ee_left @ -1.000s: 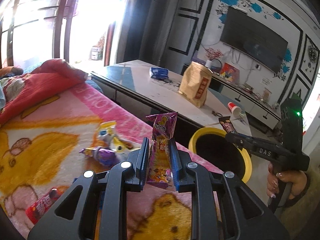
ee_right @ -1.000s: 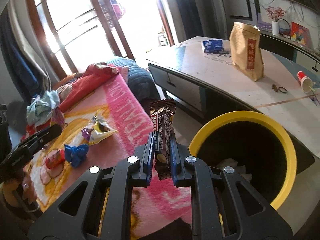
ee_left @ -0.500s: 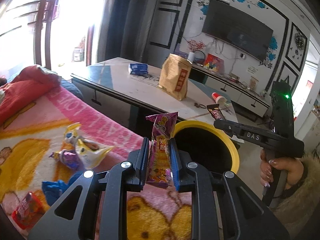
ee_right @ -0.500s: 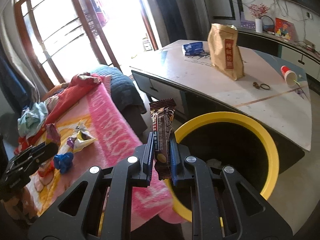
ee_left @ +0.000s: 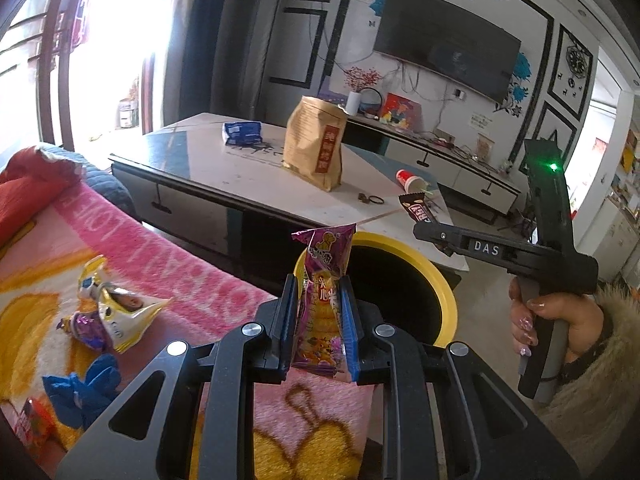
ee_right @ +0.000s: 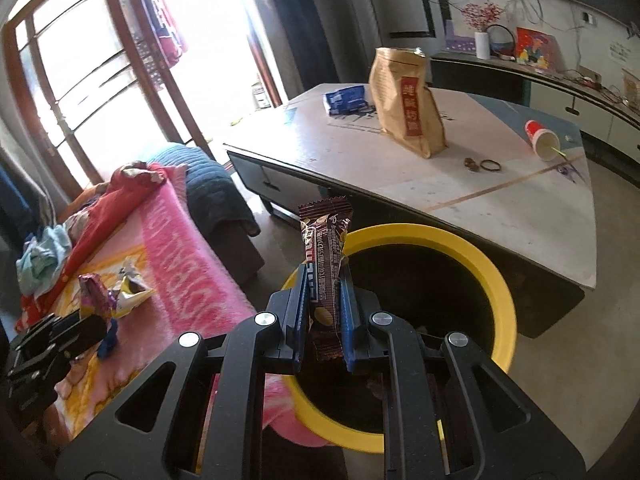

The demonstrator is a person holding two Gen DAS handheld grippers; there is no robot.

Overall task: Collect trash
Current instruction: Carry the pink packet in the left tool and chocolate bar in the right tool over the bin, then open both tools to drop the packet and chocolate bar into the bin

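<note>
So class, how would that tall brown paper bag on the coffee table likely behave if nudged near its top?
The brown paper bag stands tall on a narrow base, so it would probably tip. Its creased sides suggest it crumples easily.

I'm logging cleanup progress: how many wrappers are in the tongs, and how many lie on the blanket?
In tongs: 2 (purple packet in left tongs, brown bar wrapper in right tongs)
On blanket: 4 (yellow wrapper, purple wrapper, blue wrapper, red wrapper)
Total: 6
</note>
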